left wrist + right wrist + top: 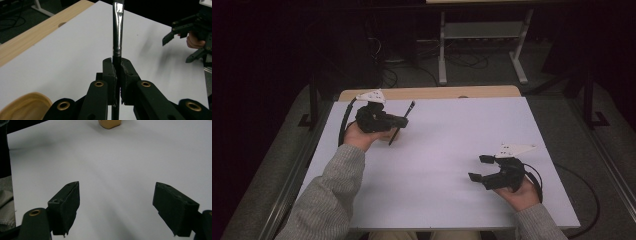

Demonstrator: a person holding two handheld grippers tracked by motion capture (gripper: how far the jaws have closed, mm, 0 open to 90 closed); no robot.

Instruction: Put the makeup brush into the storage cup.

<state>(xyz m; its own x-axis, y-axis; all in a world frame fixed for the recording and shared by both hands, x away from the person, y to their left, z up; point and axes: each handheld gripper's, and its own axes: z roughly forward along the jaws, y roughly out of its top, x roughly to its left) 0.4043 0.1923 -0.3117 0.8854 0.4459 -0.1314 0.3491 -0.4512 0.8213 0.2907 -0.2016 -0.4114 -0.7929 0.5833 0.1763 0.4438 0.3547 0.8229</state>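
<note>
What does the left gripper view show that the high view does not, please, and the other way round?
The left gripper view shows the pads clamped on the brush and a tan wooden dish. The high view shows the sleeves, the floor and a desk frame. Both show the brush, the white table, its wooden edge and the open right gripper.

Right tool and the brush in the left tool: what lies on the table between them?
Nothing. In the high view the white table is bare between the open right tool and the brush clamped in the left tool.
</note>
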